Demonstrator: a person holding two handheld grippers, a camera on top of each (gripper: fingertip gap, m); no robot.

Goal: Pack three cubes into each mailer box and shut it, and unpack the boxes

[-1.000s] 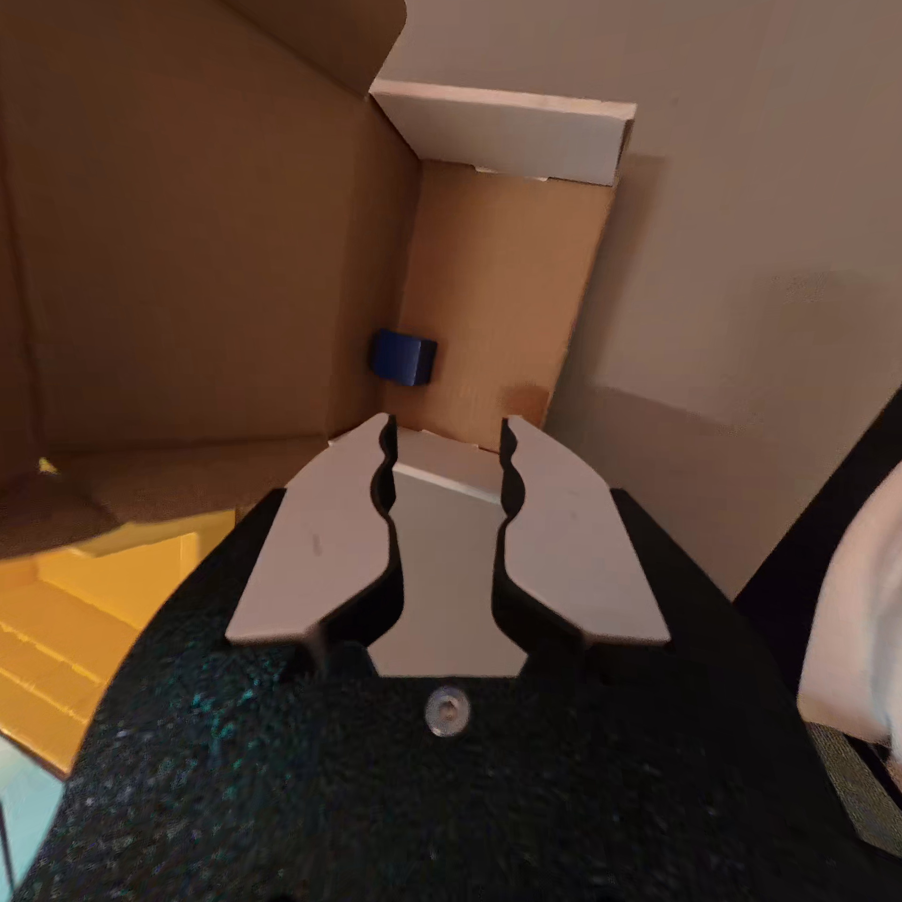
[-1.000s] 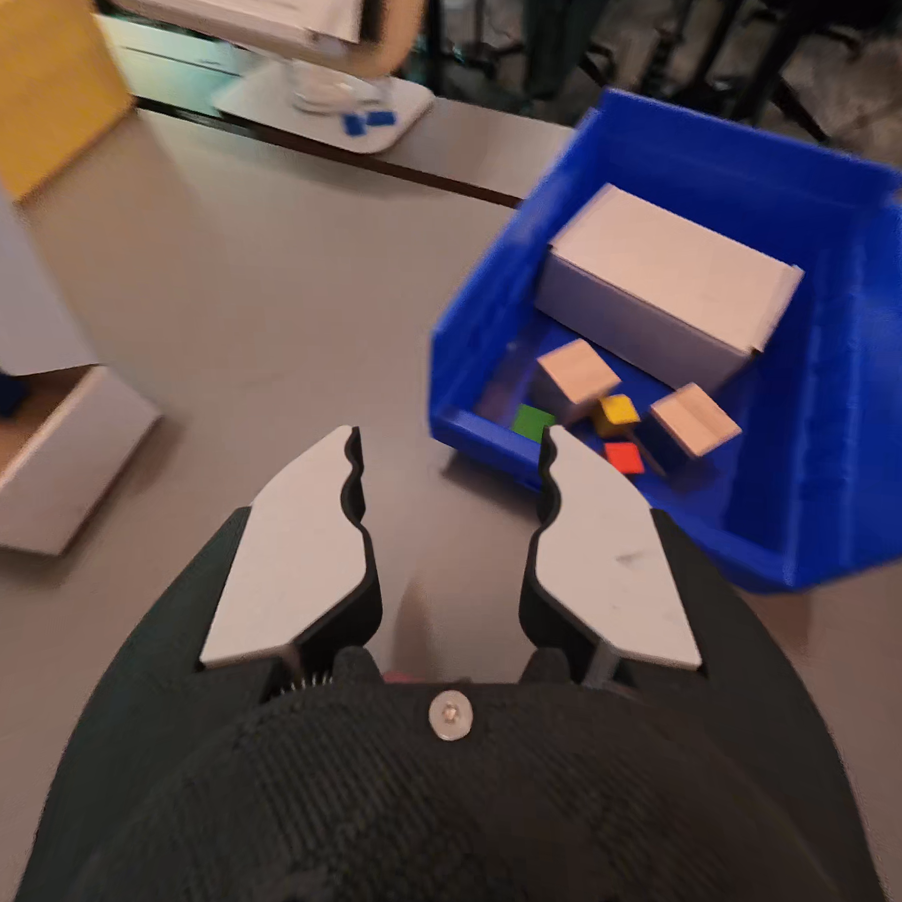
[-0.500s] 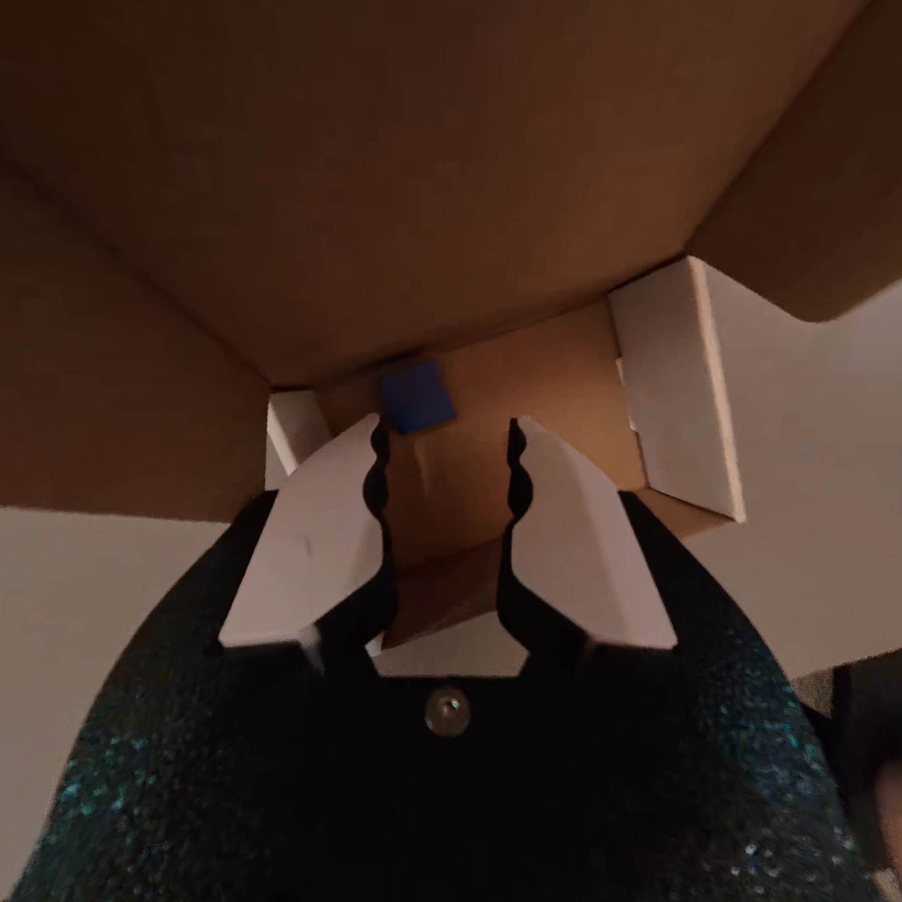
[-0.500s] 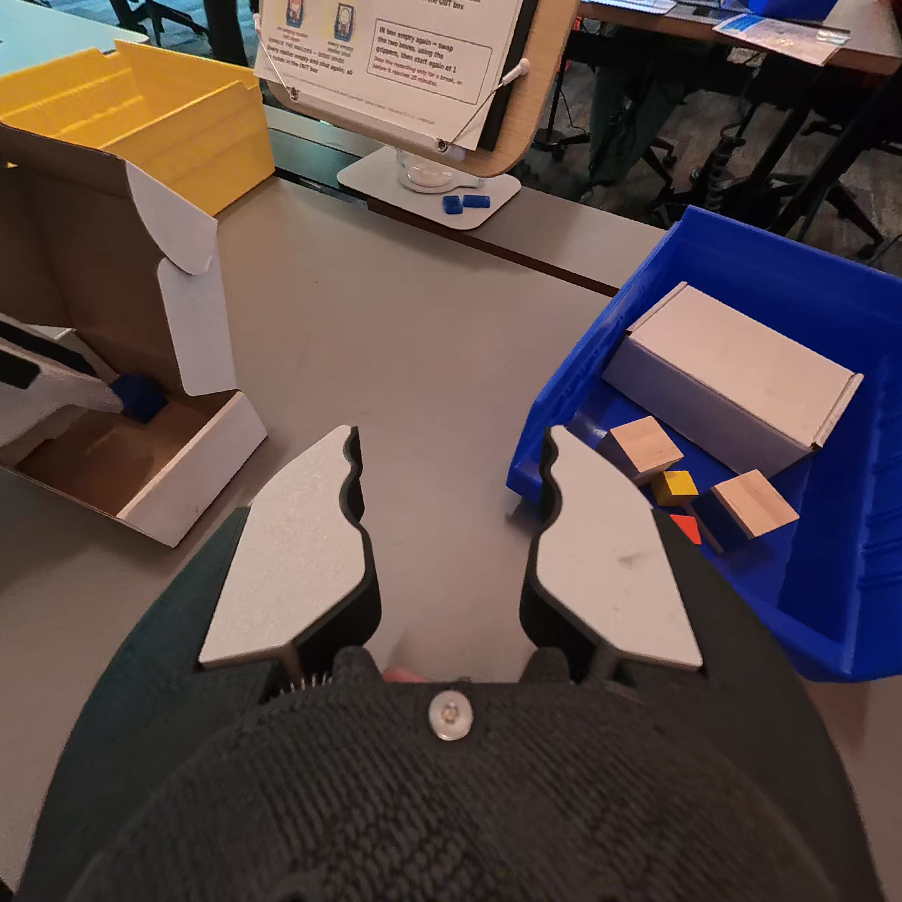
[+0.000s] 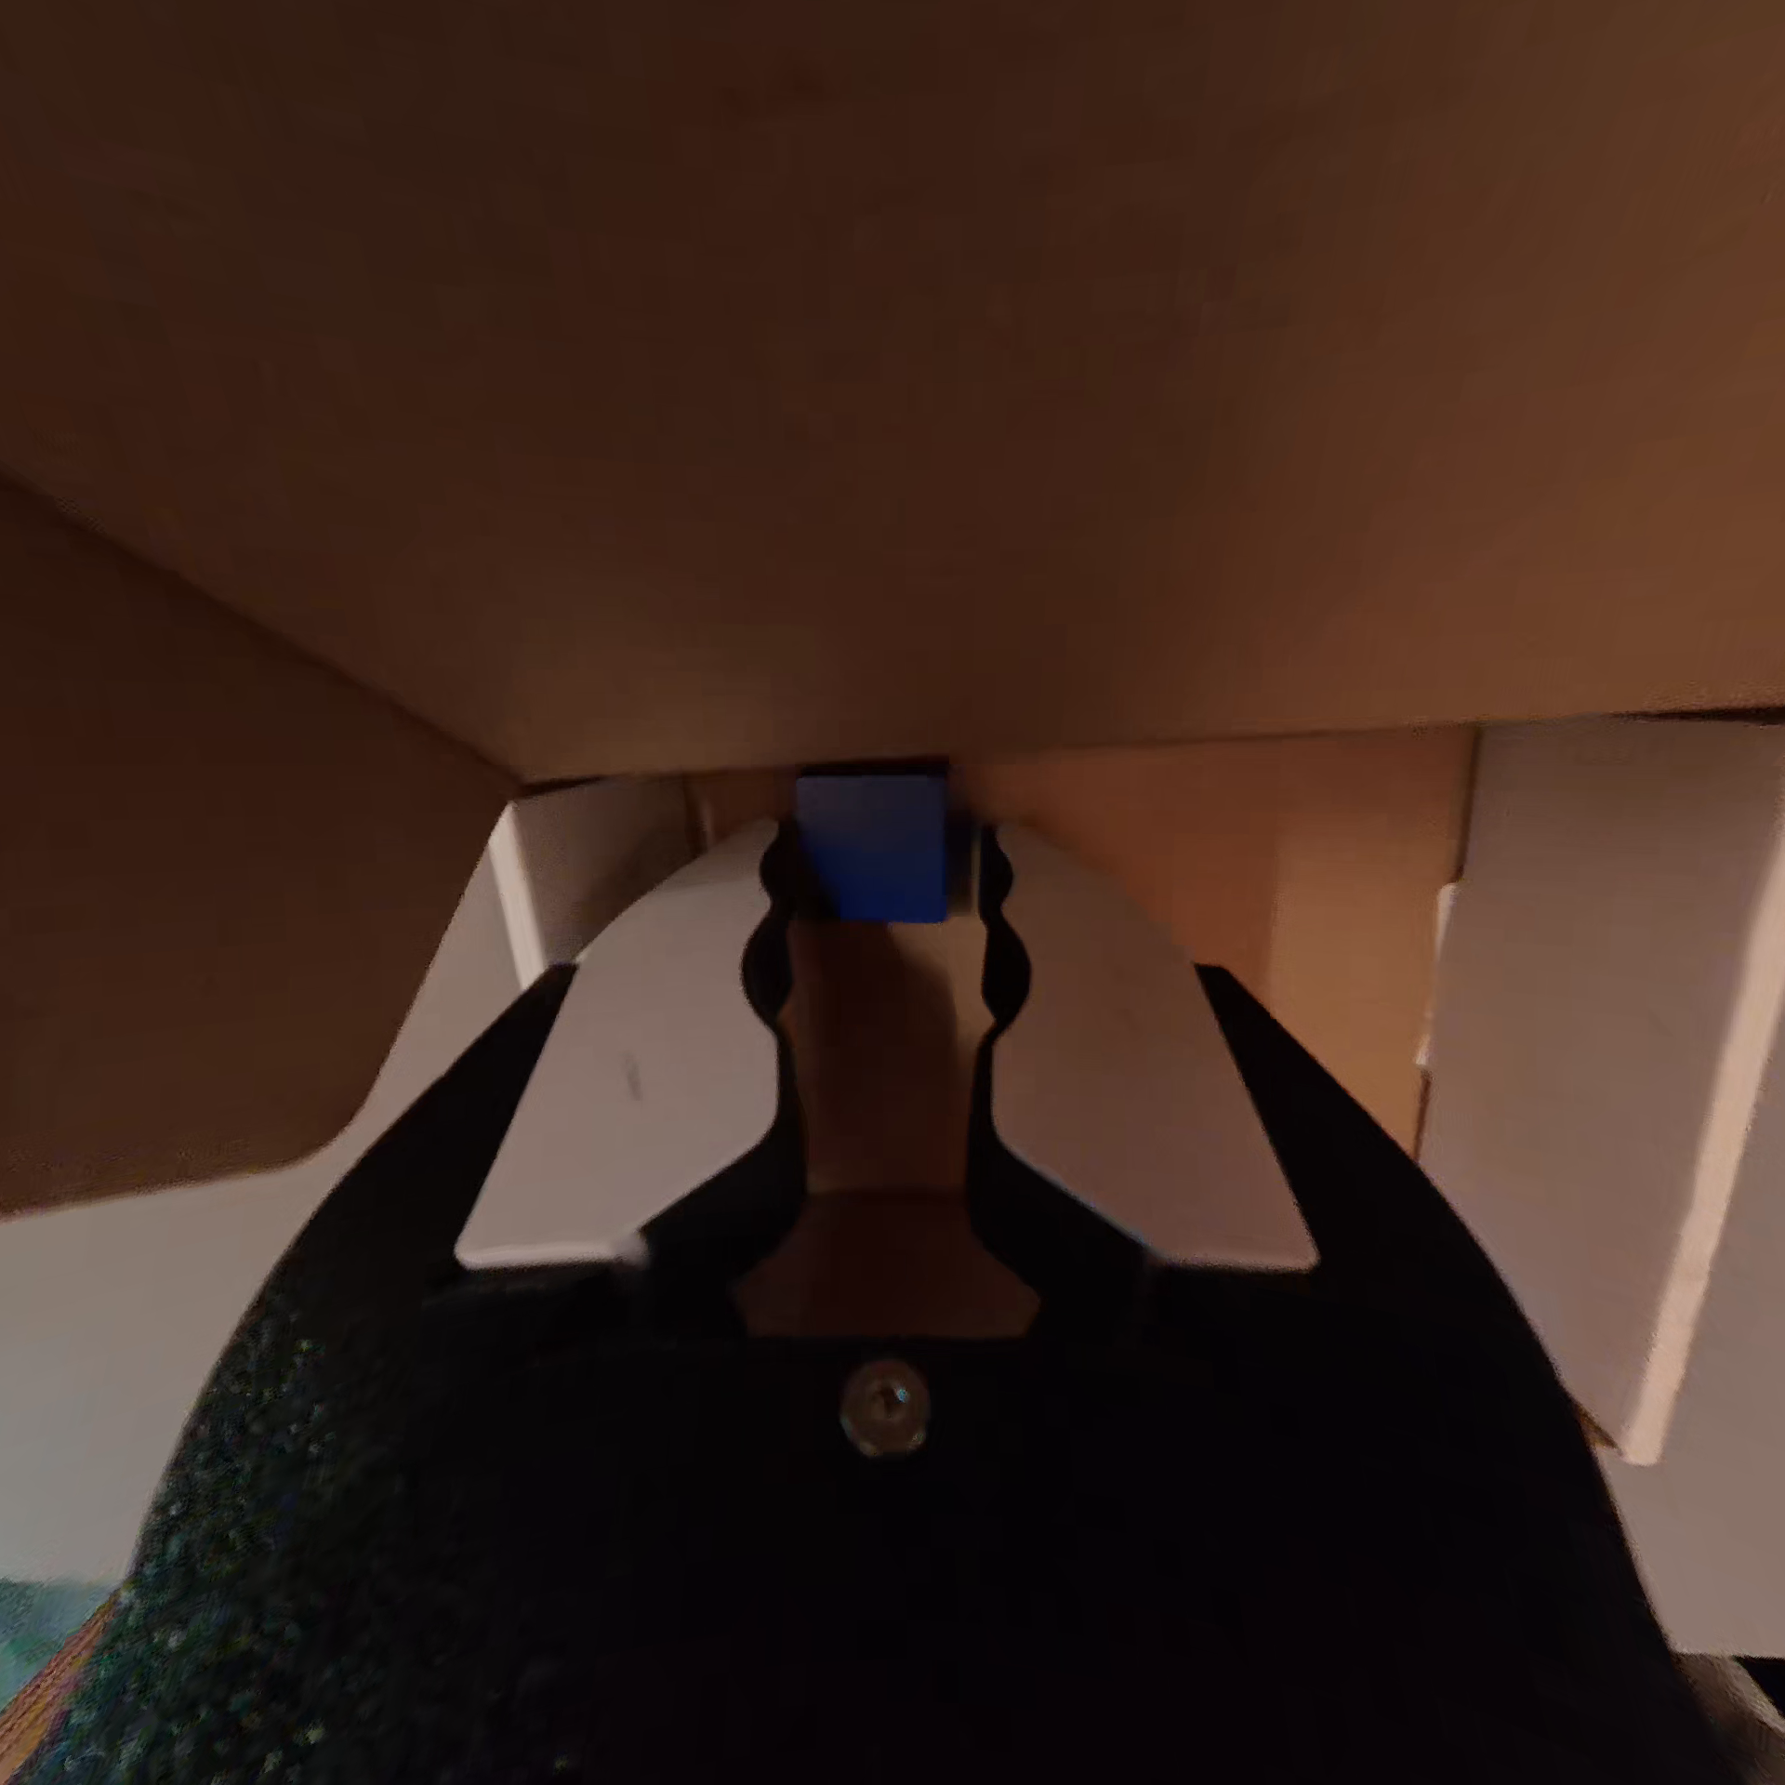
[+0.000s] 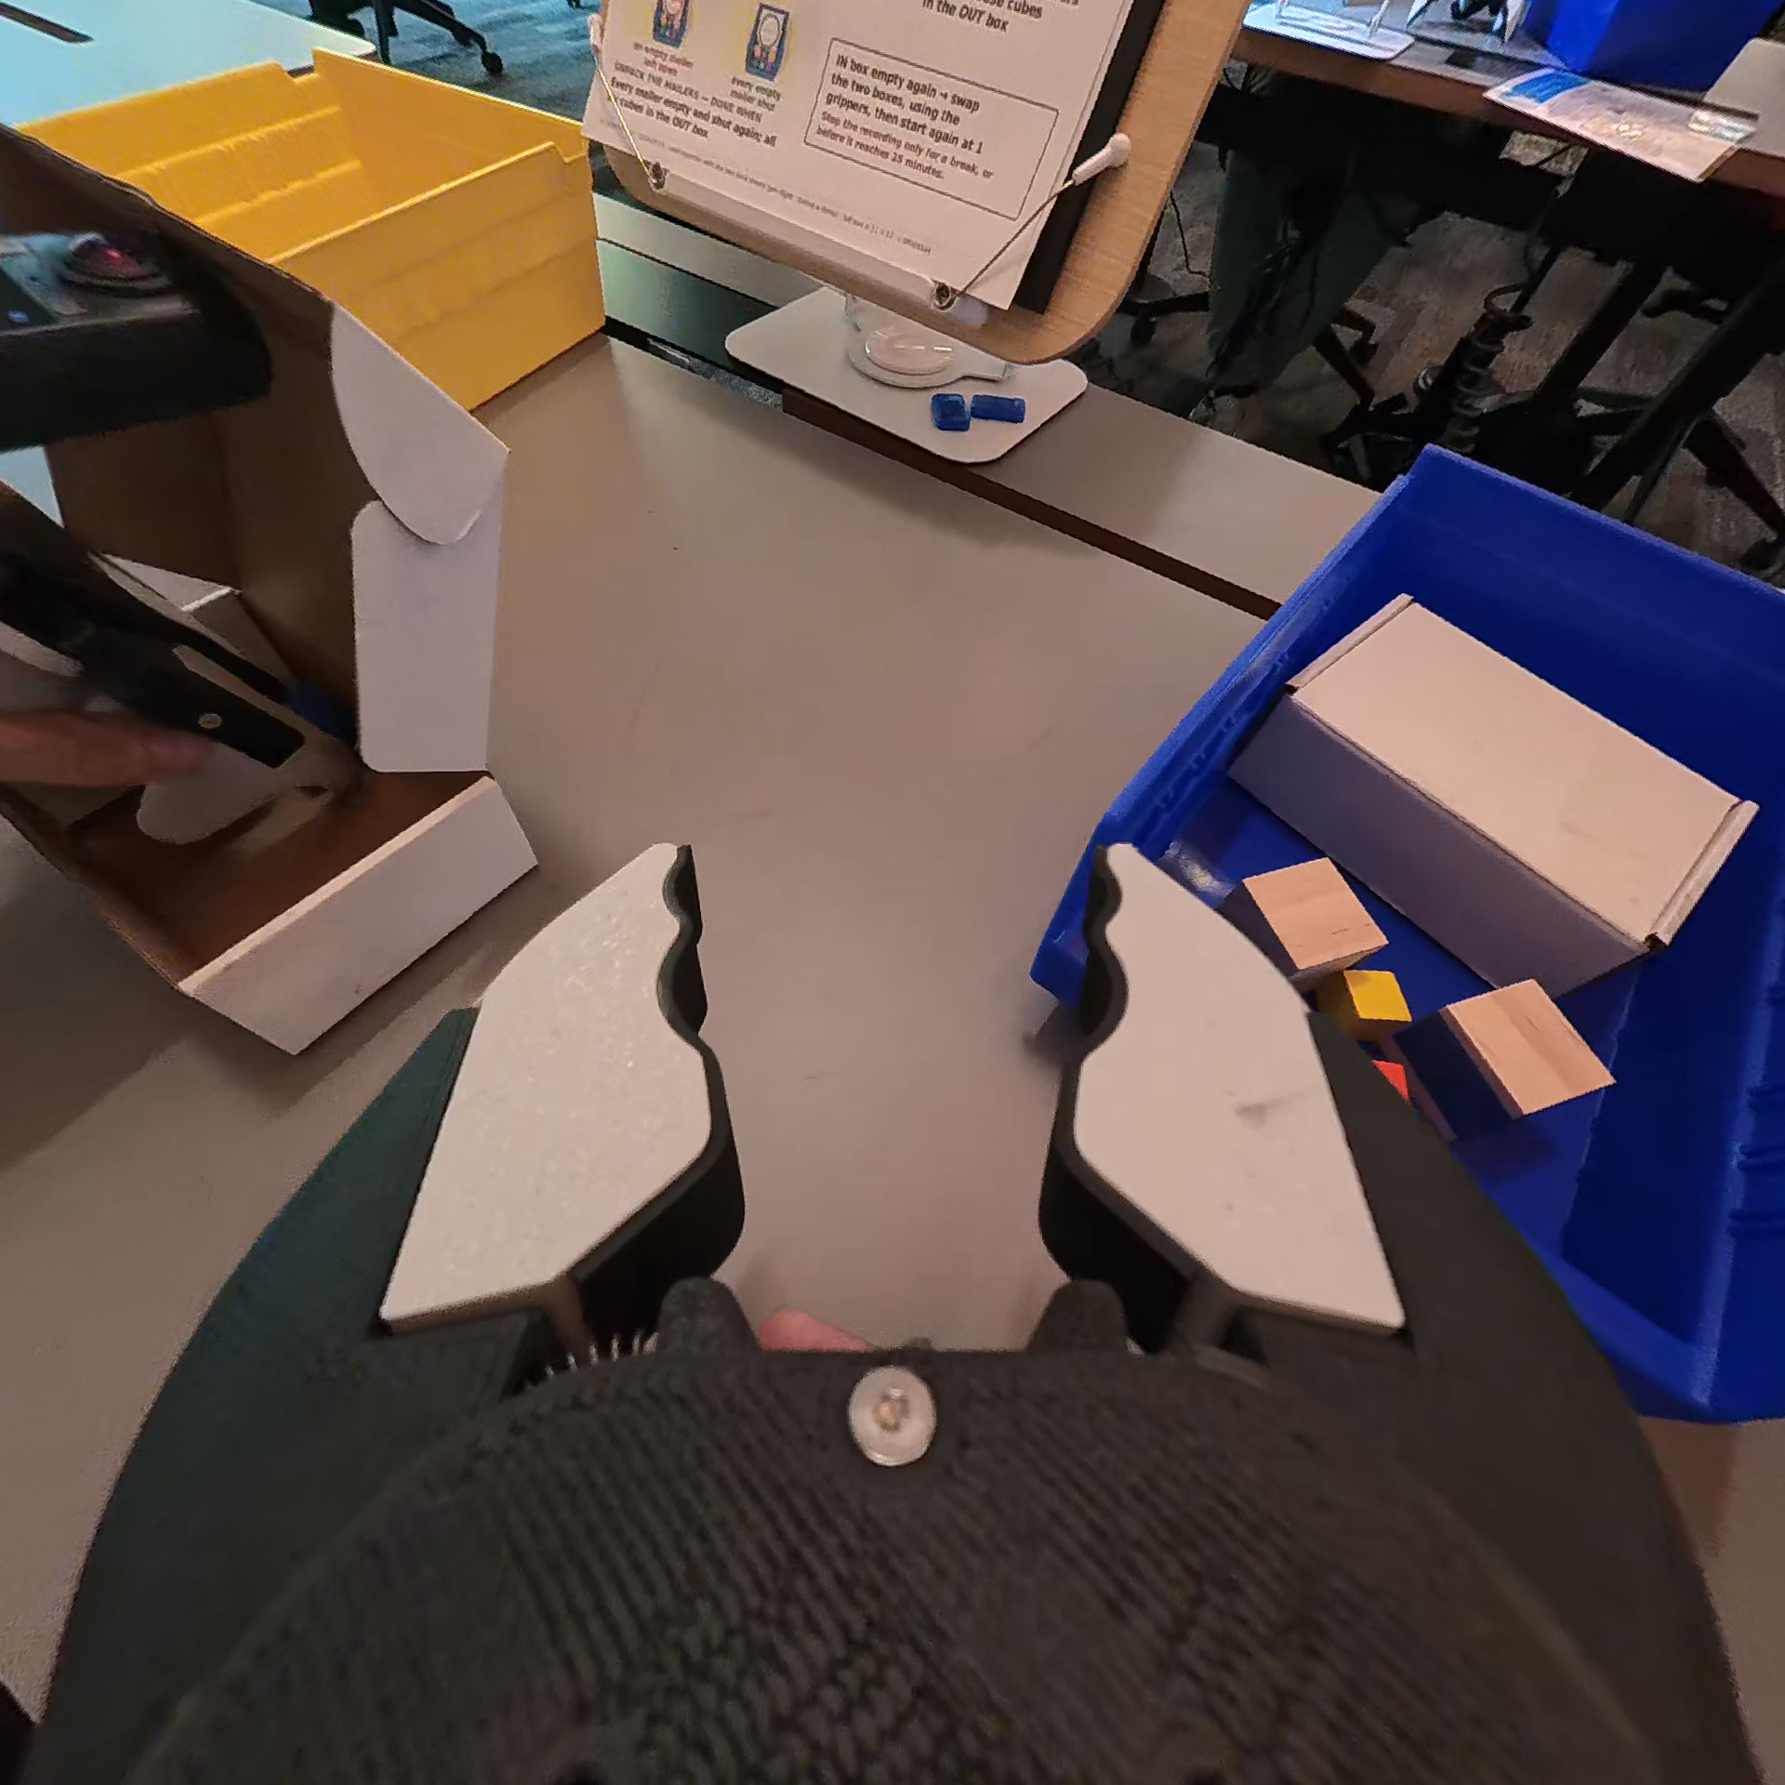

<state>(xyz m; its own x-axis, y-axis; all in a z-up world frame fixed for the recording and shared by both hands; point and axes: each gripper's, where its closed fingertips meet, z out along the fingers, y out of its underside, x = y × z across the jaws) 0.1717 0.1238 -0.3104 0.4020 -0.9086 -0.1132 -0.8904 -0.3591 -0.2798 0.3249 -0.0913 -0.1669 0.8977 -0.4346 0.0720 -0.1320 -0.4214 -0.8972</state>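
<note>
An open cardboard mailer box [image 6: 357, 927] stands at the table's left; its brown lid [image 5: 869, 386] fills the left wrist view. My left gripper [image 5: 881, 835] reaches into the box's far corner. Its fingertips press both sides of a small blue cube [image 5: 874, 855] that rests on the box floor. The right wrist view shows this gripper [image 6: 290, 744] and a sliver of the cube [image 6: 324, 715]. My right gripper [image 6: 893, 869] is open and empty above the grey table, between the box and a blue bin [image 6: 1642, 580].
The blue bin holds a closed white mailer box [image 6: 1487, 773], two wooden cubes [image 6: 1304, 908] [image 6: 1526, 1053], a yellow cube [image 6: 1372, 1000] and a red one [image 6: 1391, 1072]. A yellow bin [image 6: 386, 222] stands at the back left. A sheet stand [image 6: 869, 145] stands at the back.
My left gripper has pushed deeper into the box and its jaws have narrowed onto the blue cube. My right gripper has drawn back from the blue bin, still open.
</note>
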